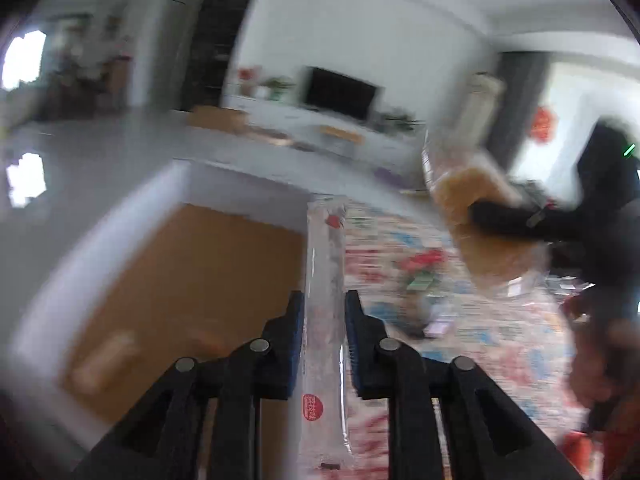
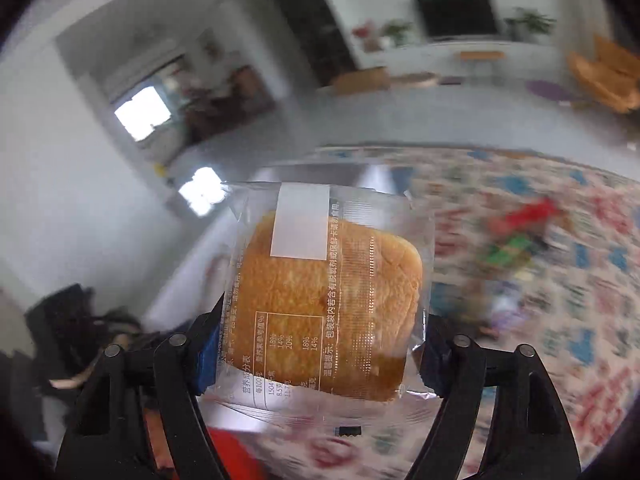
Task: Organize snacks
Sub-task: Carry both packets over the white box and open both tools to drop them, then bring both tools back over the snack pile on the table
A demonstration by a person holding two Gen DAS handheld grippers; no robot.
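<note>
A white-walled box [image 1: 120, 240] with a brown cardboard-coloured floor lay at nine o'clock of the left gripper [image 1: 324, 308]. Its two blue-padded fingers pinched one long, narrow snack stick [image 1: 324, 264] in clear glossy film, upright between them, with a small round red label too blurred to read. Toward three o'clock, the right gripper [image 2: 320, 344] clamped one square golden bread [image 2: 332, 308] in a crinkly transparent bag, printed with a Chinese nutrition table and a blank white patch. Underneath spread a colourful patterned mat [image 2: 560, 280].
</note>
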